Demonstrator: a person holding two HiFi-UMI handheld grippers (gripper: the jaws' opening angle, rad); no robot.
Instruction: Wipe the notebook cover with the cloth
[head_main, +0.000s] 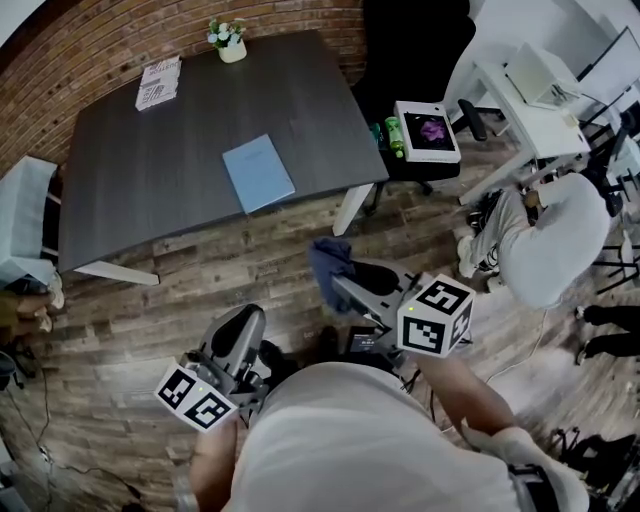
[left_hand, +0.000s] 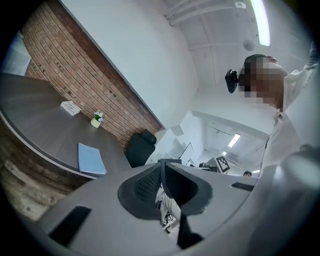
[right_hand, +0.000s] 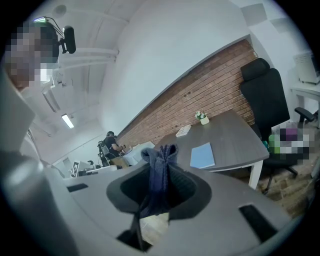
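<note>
Right tongs were clamped shut on the dark blue cloth. The cloth was bunched between the pads, one end poking up past the tips and the rest hanging down behind them. Left tongs were closed too, pads pressed together with nothing between them. In the head view both sat low over the wooden floor, close to the person's torso. The right tongs reached further forward with the cloth at the tip, and the left tongs were pulled back and off to the left, clear of everything. Neither touched the bench. The notebook, light blue, lay flat and closed on the dark bench top near its front edge, towards the right front corner. It was ahead of the cloth, slightly left of it and well apart. It showed the same way in the right gripper view and the left gripper view. At the far side of the bench were a small potted plant and a white printed booklet, both against the brick wall. To the right of the bench stood a black office chair with a white box and green bottles on its seat. Further right, another person in a light top sat hunched by a white desk.
</note>
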